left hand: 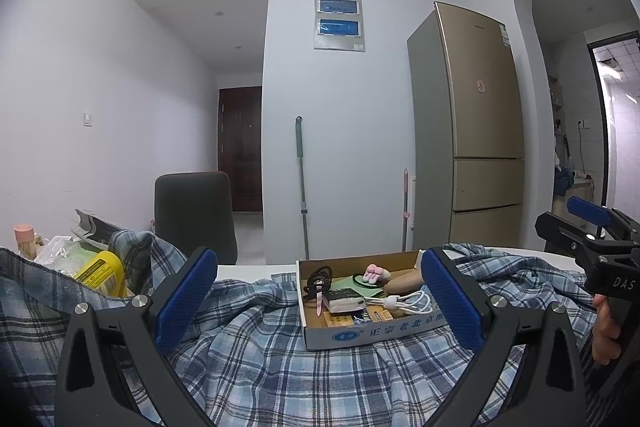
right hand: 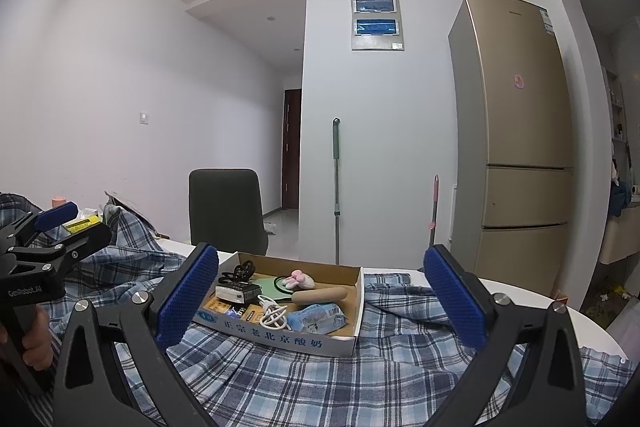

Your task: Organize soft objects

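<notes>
A blue and white plaid shirt (left hand: 280, 367) lies spread and rumpled over a white table (left hand: 248, 271); the right wrist view shows the plaid shirt (right hand: 340, 379) reaching the near edge. A shallow cardboard box (left hand: 360, 337) rests on the cloth, holding small items: a white cable, a pink plush, a wooden handle. My left gripper (left hand: 320, 301) hovers open just above the shirt, its blue pads framing the box. My right gripper (right hand: 322, 301) is open too, above the cloth in front of the cardboard box (right hand: 280, 333). Neither holds anything.
At the left stand a yellow package (left hand: 102, 273), a pink-capped bottle (left hand: 24, 235) and clutter. A dark chair (left hand: 194, 215) sits behind the table. A mop (left hand: 302, 187), a pink-handled tool (left hand: 405, 211) and a gold fridge (left hand: 476, 131) line the back wall. The white table edge (right hand: 560, 311) curves right.
</notes>
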`<state>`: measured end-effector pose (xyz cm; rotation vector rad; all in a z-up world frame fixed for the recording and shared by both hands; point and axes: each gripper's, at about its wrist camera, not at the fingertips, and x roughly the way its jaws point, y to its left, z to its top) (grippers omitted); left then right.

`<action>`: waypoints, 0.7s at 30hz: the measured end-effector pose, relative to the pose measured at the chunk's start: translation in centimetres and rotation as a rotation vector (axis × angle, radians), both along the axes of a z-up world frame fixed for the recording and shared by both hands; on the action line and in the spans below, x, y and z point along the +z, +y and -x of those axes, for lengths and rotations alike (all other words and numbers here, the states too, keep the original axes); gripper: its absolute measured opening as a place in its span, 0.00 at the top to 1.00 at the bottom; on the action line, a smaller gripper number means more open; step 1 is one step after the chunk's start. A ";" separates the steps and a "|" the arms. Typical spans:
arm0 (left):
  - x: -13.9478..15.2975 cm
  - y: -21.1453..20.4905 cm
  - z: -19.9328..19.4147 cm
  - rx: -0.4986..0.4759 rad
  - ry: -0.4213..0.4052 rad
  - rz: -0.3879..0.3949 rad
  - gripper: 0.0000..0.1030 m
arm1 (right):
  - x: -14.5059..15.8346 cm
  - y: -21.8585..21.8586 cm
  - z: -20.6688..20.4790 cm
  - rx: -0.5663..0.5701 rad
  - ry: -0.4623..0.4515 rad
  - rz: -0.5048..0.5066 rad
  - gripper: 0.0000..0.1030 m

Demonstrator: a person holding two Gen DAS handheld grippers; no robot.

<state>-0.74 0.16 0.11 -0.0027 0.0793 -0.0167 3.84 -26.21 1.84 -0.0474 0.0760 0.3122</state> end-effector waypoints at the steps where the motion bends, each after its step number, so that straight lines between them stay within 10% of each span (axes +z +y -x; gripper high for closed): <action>1: 0.0 0.0 0.0 0.001 0.002 -0.001 0.00 | 0.0 -0.1 0.0 0.001 0.000 0.001 0.00; 21: -0.1 -0.1 -0.3 0.002 0.014 -0.008 0.00 | 0.1 -0.2 -0.1 0.000 0.001 0.002 0.00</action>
